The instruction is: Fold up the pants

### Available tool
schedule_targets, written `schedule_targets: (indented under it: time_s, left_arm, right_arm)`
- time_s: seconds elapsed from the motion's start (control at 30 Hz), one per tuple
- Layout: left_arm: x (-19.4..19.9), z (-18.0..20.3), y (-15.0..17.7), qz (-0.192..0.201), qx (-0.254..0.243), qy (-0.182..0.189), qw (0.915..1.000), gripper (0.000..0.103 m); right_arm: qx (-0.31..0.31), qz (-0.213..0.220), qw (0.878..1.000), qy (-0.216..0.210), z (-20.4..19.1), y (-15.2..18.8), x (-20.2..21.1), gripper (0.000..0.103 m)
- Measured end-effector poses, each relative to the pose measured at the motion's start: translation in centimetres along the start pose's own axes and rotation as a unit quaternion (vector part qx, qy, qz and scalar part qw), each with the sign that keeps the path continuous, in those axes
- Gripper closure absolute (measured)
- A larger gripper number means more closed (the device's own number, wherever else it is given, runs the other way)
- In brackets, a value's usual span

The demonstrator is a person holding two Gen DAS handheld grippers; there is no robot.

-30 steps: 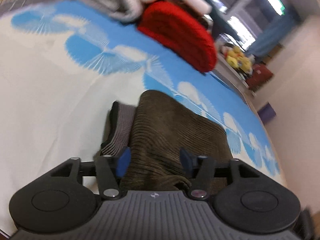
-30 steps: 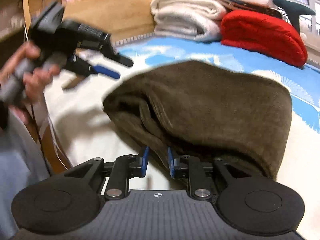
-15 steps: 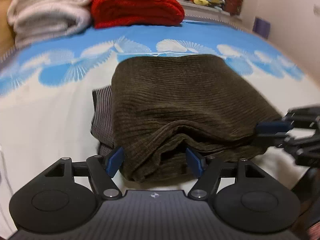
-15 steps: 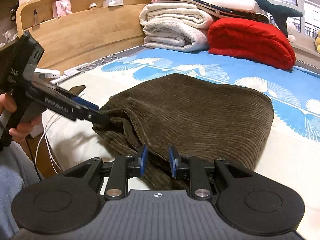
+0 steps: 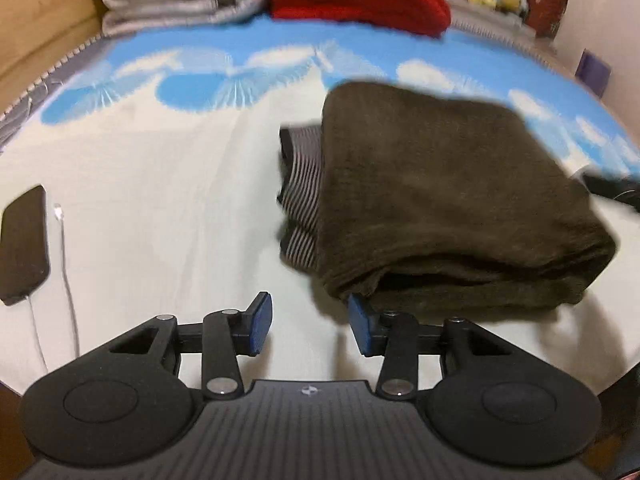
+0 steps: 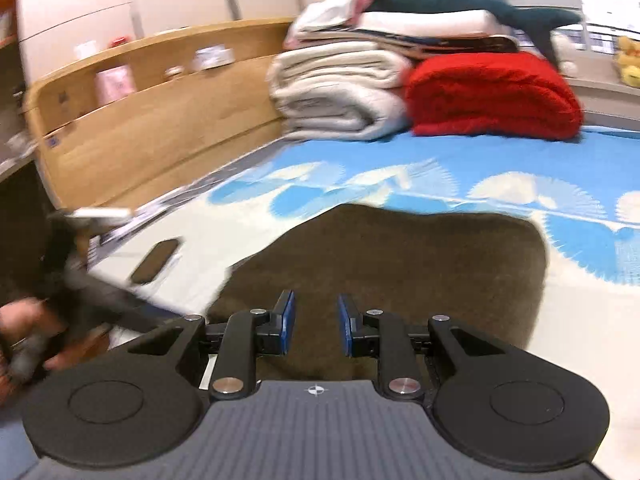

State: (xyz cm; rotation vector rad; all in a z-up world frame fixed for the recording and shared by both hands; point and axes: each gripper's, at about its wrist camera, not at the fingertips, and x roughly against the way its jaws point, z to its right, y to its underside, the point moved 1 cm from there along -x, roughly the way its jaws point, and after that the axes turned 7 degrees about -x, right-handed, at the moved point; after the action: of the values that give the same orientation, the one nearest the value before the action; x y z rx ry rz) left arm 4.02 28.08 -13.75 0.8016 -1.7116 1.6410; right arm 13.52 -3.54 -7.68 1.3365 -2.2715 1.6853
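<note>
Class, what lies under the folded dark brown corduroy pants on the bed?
A striped grey waistband sticks out from beneath the folded dark brown corduroy pants; below is the cream-and-blue bedsheet. Anything further underneath is covered.

Left gripper (image 5: 310, 330) closing, empty, right gripper (image 6: 316, 322) parted

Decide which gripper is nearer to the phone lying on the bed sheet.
Left. The left gripper hovers over bare sheet beside the phone; the right gripper sits over the folded pants, farther away.

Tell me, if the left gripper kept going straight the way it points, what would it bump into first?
Probably the bare bedsheet. The left gripper, closing on nothing, points down beside the folded brown pants; only its right finger nears their corner. Depth is unclear.
</note>
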Motion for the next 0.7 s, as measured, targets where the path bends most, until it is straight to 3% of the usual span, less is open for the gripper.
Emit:
schedule_targets:
  time_s: [0.07, 0.13, 0.17, 0.23, 0.3, 0.4, 0.43, 0.5, 0.6, 0.7]
  left_arm:
    - [1.3, -0.5, -0.4, 0.027, 0.031, 0.025, 0.9988, 0.047]
    - [1.9, -0.6, -1.5, 0.056, 0.05, 0.025, 0.9968, 0.044]
    - [1.8, -0.3, -2.1, 0.066, 0.058, 0.024, 0.9958, 0.044]
    - [0.8, -0.1, -3.4, 0.071, 0.08, 0.045, 0.9932, 0.042]
    - [-1.2, 0.9, -4.5, 0.054, 0.074, 0.056, 0.9943, 0.041]
    - [-4.6, 3.1, -4.3, -0.008, -0.005, -0.016, 0.9998, 0.036]
    - [-4.9, 2.9, -3.7, -0.008, -0.008, -0.013, 0.9999, 0.034]
    - [-4.7, 2.0, -3.2, -0.009, 0.011, -0.006, 0.9999, 0.026]
    - [-3.3, 0.6, -3.3, -0.008, 0.039, 0.019, 0.999, 0.027]
    - [-0.4, -1.0, -4.7, 0.046, 0.072, 0.041, 0.9955, 0.023]
  right_arm:
    - [0.004, -0.026, 0.999, 0.021, 0.8, 0.3, -2.1, 0.078]
    - [0.019, -0.116, 0.993, 0.028, 0.8, 2.9, -4.9, 0.077]
    - [0.034, -0.124, 0.991, 0.029, 0.5, 4.5, -5.2, 0.074]
    - [0.106, -0.089, 0.99, 0.041, -1.3, 6.8, -4.4, 0.067]
    - [0.116, -0.081, 0.989, 0.047, -2.0, 7.3, -4.2, 0.061]
    - [0.13, -0.088, 0.986, 0.048, -2.4, 7.0, -4.4, 0.06]
    - [0.13, -0.09, 0.986, 0.043, -2.4, 6.8, -4.1, 0.06]
    - [0.12, -0.097, 0.988, 0.027, -1.9, 6.0, -3.2, 0.06]
    - [0.08, -0.109, 0.991, -0.003, -0.6, 4.8, -1.2, 0.061]
    - [-0.013, -0.092, 0.995, -0.022, 2.8, 2.3, 1.5, 0.046]
